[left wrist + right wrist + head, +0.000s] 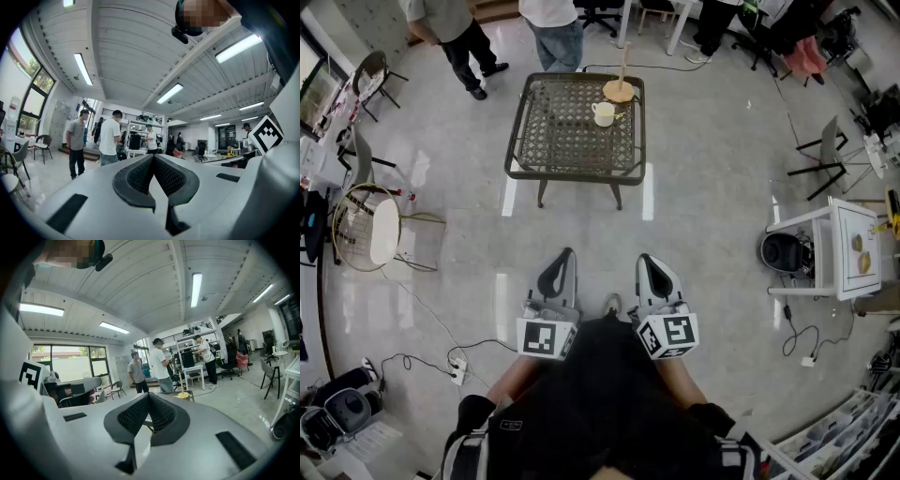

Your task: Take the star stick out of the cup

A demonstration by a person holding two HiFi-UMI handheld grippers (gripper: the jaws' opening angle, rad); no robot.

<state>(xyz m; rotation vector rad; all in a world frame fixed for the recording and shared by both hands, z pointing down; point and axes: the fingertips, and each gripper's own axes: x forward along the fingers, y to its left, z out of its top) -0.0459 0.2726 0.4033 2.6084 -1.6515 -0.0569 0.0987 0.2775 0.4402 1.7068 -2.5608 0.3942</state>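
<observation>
Your grippers are held close against your body, side by side and pointing forward over the floor. The left gripper (565,258) has its jaws shut, the ribbed pads (140,173) meeting at the tips with nothing between them. The right gripper (645,262) is closed the same way and is also empty.

What you are after is well ahead. The cup (603,113) stands on the far right part of the table (525,141), just this side of a wooden stand (620,90) with an upright rod. A thin yellowish bit (621,116) shows at the cup's right side. I judge it to be the star stick, but it is too small to make out the star or its long axis.

The cup lies about midway between the lines of your two grippers, so neither is clearly nearer. Only the right gripper view catches the stand (183,394), just above its jaws, so that gripper looks better aimed.

No brand or writing can be read; the cubes (547,337) carry only square markers.
</observation>
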